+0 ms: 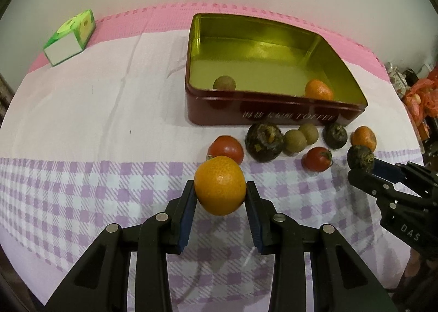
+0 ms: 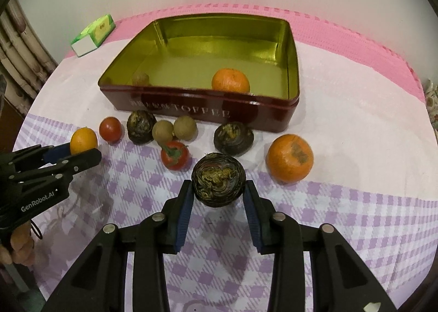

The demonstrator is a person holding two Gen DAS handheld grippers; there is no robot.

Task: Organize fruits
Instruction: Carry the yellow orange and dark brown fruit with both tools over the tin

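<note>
My left gripper (image 1: pixel 220 194) is shut on an orange mandarin (image 1: pixel 220 184), held above the checked cloth. My right gripper (image 2: pixel 217 197) is shut on a dark round fruit (image 2: pixel 217 179). It also shows at the right of the left wrist view (image 1: pixel 360 157). The open red toffee tin (image 2: pixel 191 109) stands behind; inside lie a mandarin (image 2: pixel 230 80) and a small brown fruit (image 2: pixel 140 78). In front of the tin lie two tomatoes (image 2: pixel 110 128) (image 2: pixel 174 155), two dark fruits (image 2: pixel 141 126) (image 2: pixel 233 138), two brown longans (image 2: pixel 163 132) (image 2: pixel 185 127) and a blemished mandarin (image 2: pixel 289 158).
A green and white tissue pack (image 1: pixel 69 37) lies at the table's far left on the pink cloth border. Orange bags and clutter (image 1: pixel 421 98) sit beyond the table's right edge. A wall stands behind the table.
</note>
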